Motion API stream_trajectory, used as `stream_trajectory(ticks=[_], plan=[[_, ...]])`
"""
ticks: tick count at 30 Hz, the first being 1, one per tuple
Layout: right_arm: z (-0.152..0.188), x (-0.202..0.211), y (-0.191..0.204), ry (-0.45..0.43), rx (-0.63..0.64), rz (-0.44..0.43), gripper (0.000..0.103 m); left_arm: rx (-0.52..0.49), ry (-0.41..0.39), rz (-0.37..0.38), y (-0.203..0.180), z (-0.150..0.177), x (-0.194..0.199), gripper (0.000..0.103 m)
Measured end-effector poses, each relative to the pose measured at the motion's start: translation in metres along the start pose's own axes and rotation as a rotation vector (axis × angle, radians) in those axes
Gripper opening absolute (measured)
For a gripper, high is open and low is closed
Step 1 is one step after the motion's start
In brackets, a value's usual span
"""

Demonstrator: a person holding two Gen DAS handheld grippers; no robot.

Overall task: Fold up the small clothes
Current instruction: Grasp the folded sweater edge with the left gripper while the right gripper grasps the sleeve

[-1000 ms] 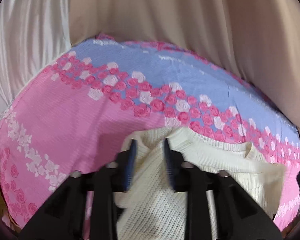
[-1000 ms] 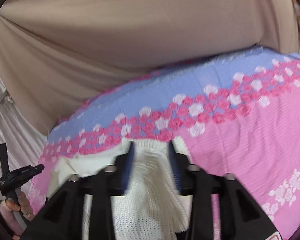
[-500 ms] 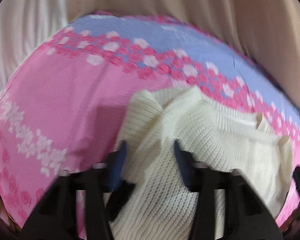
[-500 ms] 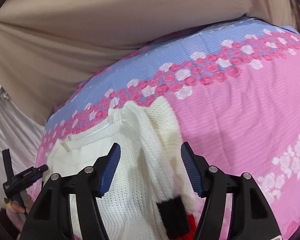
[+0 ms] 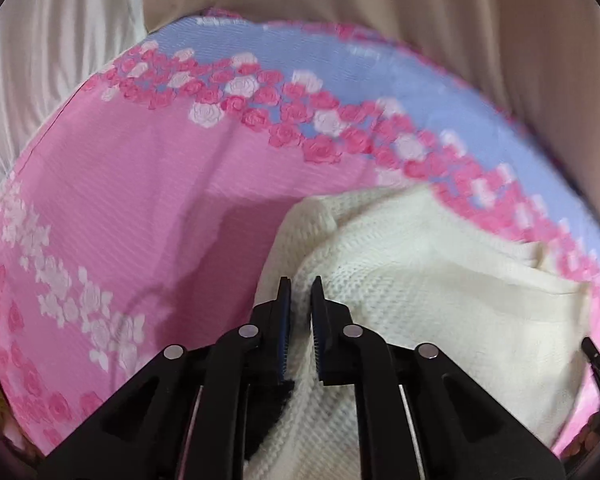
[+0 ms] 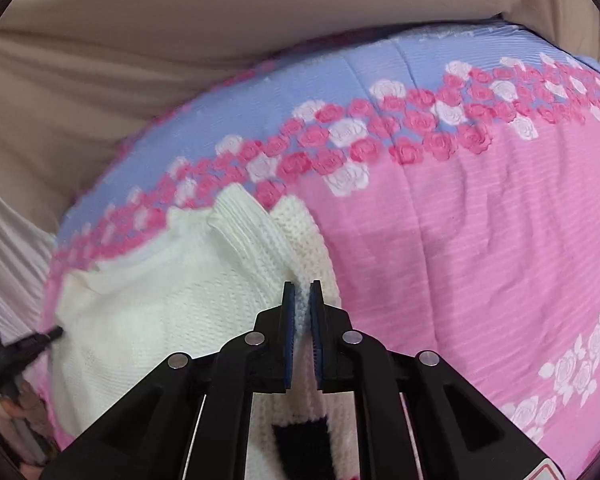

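Note:
A cream knit sweater lies spread on a pink and blue rose-patterned bedspread. My left gripper points down at the sweater's left edge. Its jaws are closing, and a fold of knit is pinched between the blue pads. In the right wrist view the same sweater shows a ribbed cuff bunched at its right edge. There my right gripper is also closing, with knit squeezed between its pads. A black patch on the sweater shows under the right fingers.
Beige draped cloth hangs behind the bed's far edge, and white pleated fabric hangs at the left. The bedspread stretches bare to the right of the sweater. A hand holds the other gripper's handle at the left rim.
Both grippers have sunk toward the sweater. Their jaws have narrowed from wide apart to a pinch on the knit at the left and right edges.

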State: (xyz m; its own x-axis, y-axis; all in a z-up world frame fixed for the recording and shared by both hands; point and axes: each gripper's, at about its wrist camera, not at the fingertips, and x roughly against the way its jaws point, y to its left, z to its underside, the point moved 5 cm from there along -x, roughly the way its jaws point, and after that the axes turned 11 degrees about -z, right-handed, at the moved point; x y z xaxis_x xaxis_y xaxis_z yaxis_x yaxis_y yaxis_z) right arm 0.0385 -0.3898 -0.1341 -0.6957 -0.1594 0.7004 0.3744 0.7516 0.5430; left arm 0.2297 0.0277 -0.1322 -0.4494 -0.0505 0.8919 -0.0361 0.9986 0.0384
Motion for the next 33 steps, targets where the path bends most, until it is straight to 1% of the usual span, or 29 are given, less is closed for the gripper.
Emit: stream_trajectory(ticks=[1,3,4,5,6,7,8,9,10,12,14,15,17,18,19,20,21,22,23,25,28,30,31,33], plan=[[0.004,0.015,0.007,-0.021,0.015,-0.016,0.015,0.010,-0.016,0.013,0.003,0.004,0.009,0.013],[0.018,0.033,0.014,-0.035,0.041,-0.027,0.031,0.011,-0.033,0.035,0.011,0.015,0.026,0.017],[0.028,0.039,0.016,-0.025,0.053,-0.024,0.036,0.008,-0.033,0.033,0.014,0.022,0.031,0.024],[0.044,0.044,0.017,0.001,0.070,-0.016,0.037,0.006,-0.025,0.022,0.020,0.033,0.034,0.029],[0.057,0.049,0.015,0.020,0.078,-0.003,0.039,0.008,-0.014,0.019,0.024,0.042,0.036,0.029],[0.076,0.054,0.012,0.044,0.082,0.013,0.043,0.012,0.001,0.020,0.028,0.053,0.038,0.032],[0.088,0.056,0.009,0.056,0.079,0.025,0.047,0.026,0.026,0.023,0.034,0.066,0.037,0.037],[0.104,0.060,0.004,0.068,0.067,0.043,0.053,0.042,0.050,0.031,0.039,0.079,0.036,0.039],[0.112,0.061,0.000,0.074,0.056,0.047,0.057,0.055,0.069,0.034,0.042,0.088,0.034,0.041],[0.129,0.062,-0.009,0.094,0.030,0.058,0.060,0.102,0.115,0.046,0.050,0.110,0.028,0.046],[0.136,0.056,-0.015,0.111,-0.011,0.037,0.061,0.139,0.122,0.045,0.053,0.121,0.025,0.057],[0.138,0.055,-0.015,0.115,-0.028,0.022,0.061,0.153,0.122,0.047,0.054,0.124,0.024,0.058],[0.139,0.046,-0.016,0.124,-0.062,-0.013,0.061,0.176,0.116,0.064,0.052,0.124,0.022,0.067],[0.140,0.041,-0.016,0.131,-0.070,-0.014,0.062,0.185,0.119,0.064,0.052,0.123,0.020,0.067],[0.141,0.035,-0.018,0.138,-0.084,-0.026,0.060,0.194,0.126,0.060,0.052,0.122,0.017,0.066],[0.140,0.034,-0.017,0.129,-0.093,-0.033,0.057,0.201,0.138,0.055,0.053,0.122,0.012,0.061],[0.139,0.033,-0.017,0.127,-0.099,-0.049,0.026,0.198,0.149,0.051,0.053,0.120,0.009,0.054],[0.138,0.032,-0.018,0.138,-0.128,-0.083,0.022,0.191,0.159,0.054,0.054,0.118,0.009,0.039],[0.135,0.035,-0.016,0.122,-0.138,-0.094,0.021,0.187,0.171,0.075,0.054,0.118,0.009,0.024],[0.123,0.053,-0.008,0.072,-0.114,-0.105,0.015,0.196,0.183,0.111,0.058,0.114,0.014,0.016],[0.110,0.090,0.000,0.025,-0.100,-0.116,0.013,0.188,0.173,0.151,0.068,0.110,0.038,0.012],[0.111,0.111,0.003,0.024,-0.070,-0.108,0.013,0.146,0.174,0.171,0.071,0.115,0.058,0.011],[0.116,0.119,0.004,0.034,-0.055,-0.097,0.012,0.122,0.179,0.176,0.073,0.121,0.068,0.011],[0.137,0.134,-0.002,0.074,-0.040,-0.055,0.013,0.091,0.199,0.172,0.079,0.135,0.075,0.011]])
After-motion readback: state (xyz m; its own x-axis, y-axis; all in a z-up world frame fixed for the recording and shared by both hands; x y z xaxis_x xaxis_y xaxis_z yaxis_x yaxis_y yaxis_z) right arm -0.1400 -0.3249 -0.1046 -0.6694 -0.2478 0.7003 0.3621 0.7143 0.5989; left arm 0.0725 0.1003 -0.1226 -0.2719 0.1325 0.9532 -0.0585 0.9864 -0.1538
